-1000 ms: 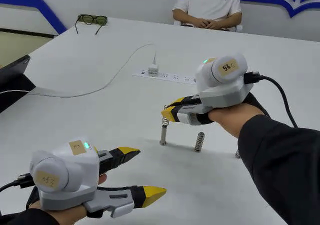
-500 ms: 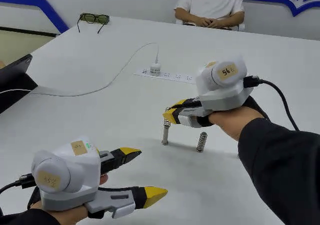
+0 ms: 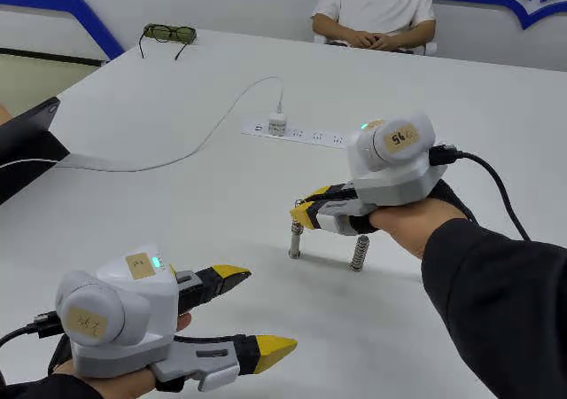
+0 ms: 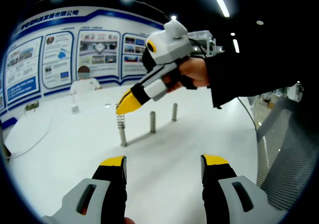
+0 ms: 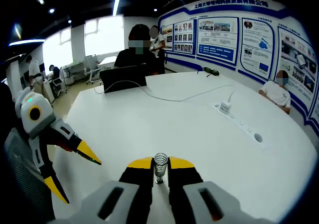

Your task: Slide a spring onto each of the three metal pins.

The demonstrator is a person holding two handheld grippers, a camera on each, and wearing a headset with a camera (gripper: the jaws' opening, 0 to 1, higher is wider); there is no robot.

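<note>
My right gripper view shows the spring (image 5: 160,167) upright between the yellow tips of the right gripper (image 5: 160,162). The jaws are narrowed onto it from both sides, so I read it as gripped. The pin beneath is mostly hidden there.

The left gripper view shows more: three metal pins stand in a row on the white table (image 4: 75,144). The held spring sits at the top of the near left pin (image 4: 121,135), whose shaft is bare below. The middle pin (image 4: 152,130) already wears a second spring (image 4: 152,119). The far pin (image 4: 174,112) is too small for me to judge.

In the head view the left gripper (image 3: 255,309) hovers near me at the left, well apart from the pins. Its jaws are spread wide and hold nothing.
</note>
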